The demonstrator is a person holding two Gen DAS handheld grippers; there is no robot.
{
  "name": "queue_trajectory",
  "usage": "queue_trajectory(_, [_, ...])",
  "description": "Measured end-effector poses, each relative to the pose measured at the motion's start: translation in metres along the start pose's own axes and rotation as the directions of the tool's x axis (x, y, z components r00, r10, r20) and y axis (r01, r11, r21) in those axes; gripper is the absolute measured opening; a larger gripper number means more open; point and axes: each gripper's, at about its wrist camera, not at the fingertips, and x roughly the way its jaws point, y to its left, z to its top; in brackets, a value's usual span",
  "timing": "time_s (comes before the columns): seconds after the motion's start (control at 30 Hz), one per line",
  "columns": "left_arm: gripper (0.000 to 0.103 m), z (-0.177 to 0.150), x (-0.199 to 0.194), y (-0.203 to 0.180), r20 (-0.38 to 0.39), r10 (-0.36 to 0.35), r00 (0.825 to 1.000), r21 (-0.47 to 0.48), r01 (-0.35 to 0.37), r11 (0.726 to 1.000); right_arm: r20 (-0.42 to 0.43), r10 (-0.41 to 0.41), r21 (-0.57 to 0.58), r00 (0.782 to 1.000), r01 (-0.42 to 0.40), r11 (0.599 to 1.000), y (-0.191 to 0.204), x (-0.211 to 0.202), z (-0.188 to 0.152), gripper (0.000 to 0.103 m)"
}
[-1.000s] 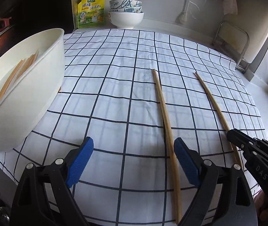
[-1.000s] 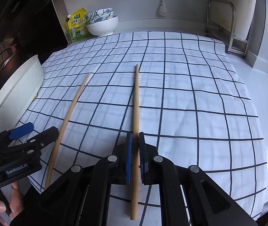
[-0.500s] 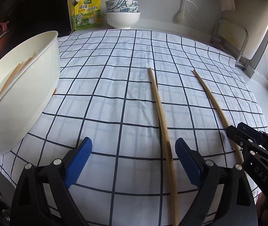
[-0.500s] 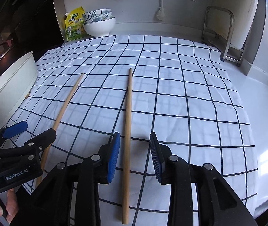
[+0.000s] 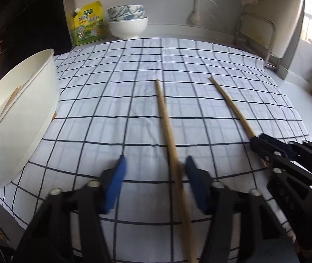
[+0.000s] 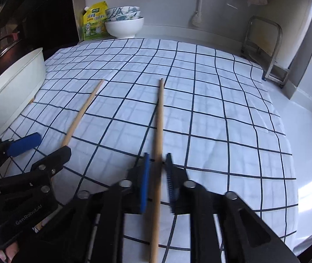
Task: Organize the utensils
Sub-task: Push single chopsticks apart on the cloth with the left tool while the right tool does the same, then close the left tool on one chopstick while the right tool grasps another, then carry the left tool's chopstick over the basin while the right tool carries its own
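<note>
In the right wrist view, the right hand-held gripper (image 6: 157,171) at lower centre is clenched on a wooden chopstick (image 6: 159,118) pointing up-frame over the checked cloth (image 6: 210,100). In the left wrist view, the left hand-held gripper (image 5: 155,171) is closing around the second chopstick (image 5: 167,127), its left pad clearly apart. A white tub (image 5: 31,114) sits at the left edge of the worktop.

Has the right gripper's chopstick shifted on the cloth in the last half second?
No. The chopstick lies along the same grid line of the cloth; only the right gripper closed on it.
</note>
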Motion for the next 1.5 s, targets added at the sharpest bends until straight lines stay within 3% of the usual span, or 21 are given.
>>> queue_trajectory(0.1, [0.008, 0.0, -0.002, -0.006, -0.015, -0.028, 0.999, 0.015, 0.029, 0.999, 0.0, 0.004, -0.008, 1.0, -0.004, 1.0, 0.003, 0.0, 0.0, 0.007])
queue_trajectory(0.53, [0.007, 0.006, -0.023, 0.028, -0.032, -0.107, 0.994, -0.055, 0.105, 0.993, 0.035, 0.097, 0.11, 0.995, -0.101, 0.989, -0.004, -0.014, 0.004, 0.006])
queue_trajectory(0.83, [0.007, 0.027, -0.061, 0.072, 0.061, -0.131, 0.989, -0.094, 0.136, 0.986, 0.072, 0.159, 0.125, 0.985, -0.167, 0.978, 0.027, -0.028, 0.028, 0.007])
queue_trajectory(1.13, [0.007, 0.039, -0.099, 0.169, 0.169, -0.049, 0.984, -0.187, 0.081, 0.979, 0.138, 0.266, 0.05, 0.954, -0.275, 0.96, 0.114, -0.041, 0.081, 0.006])
queue_trajectory(1.4, [0.007, 0.04, -0.095, 0.247, 0.161, 0.063, 0.985, -0.273, -0.017, 0.962, 0.117, 0.37, -0.064, 0.921, -0.365, 0.929, 0.209, -0.028, 0.131, 0.006])
queue_trajectory(1.5, [0.007, 0.039, -0.087, 0.269, 0.144, 0.079, 0.986, -0.304, -0.032, 0.952, 0.082, 0.382, -0.082, 0.921, -0.376, 0.923, 0.234, -0.014, 0.143, 0.006])
